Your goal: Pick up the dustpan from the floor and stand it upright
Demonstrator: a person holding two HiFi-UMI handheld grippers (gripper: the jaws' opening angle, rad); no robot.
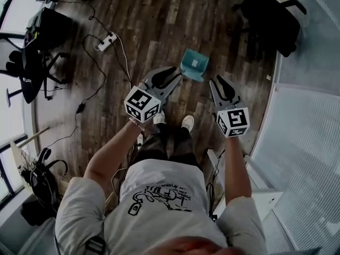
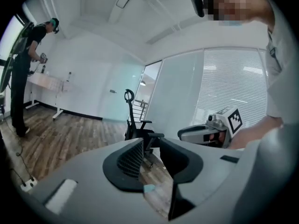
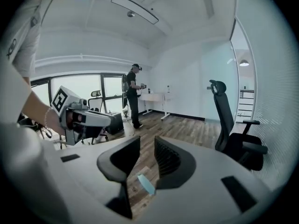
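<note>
A teal dustpan (image 1: pixel 194 64) rests on the wooden floor ahead of the person's feet; from above I cannot tell whether it stands or lies. Both grippers are held up high over it, well clear of the floor. My left gripper (image 1: pixel 172 74) is open with nothing between its jaws, its tips just left of the dustpan in the head view. To the right of the pan my right gripper (image 1: pixel 220 84) is also open and empty. A sliver of the teal dustpan (image 2: pixel 148 188) shows low between the left jaws, and the same dustpan (image 3: pixel 145 185) shows between the right jaws.
A black office chair (image 1: pixel 271 15) stands at the far right by the glass wall (image 1: pixel 308 116). A white power strip (image 1: pixel 105 41) and cables lie on the floor at the left, near another dark chair (image 1: pixel 32 62). A second person (image 3: pixel 133 94) stands by a far desk.
</note>
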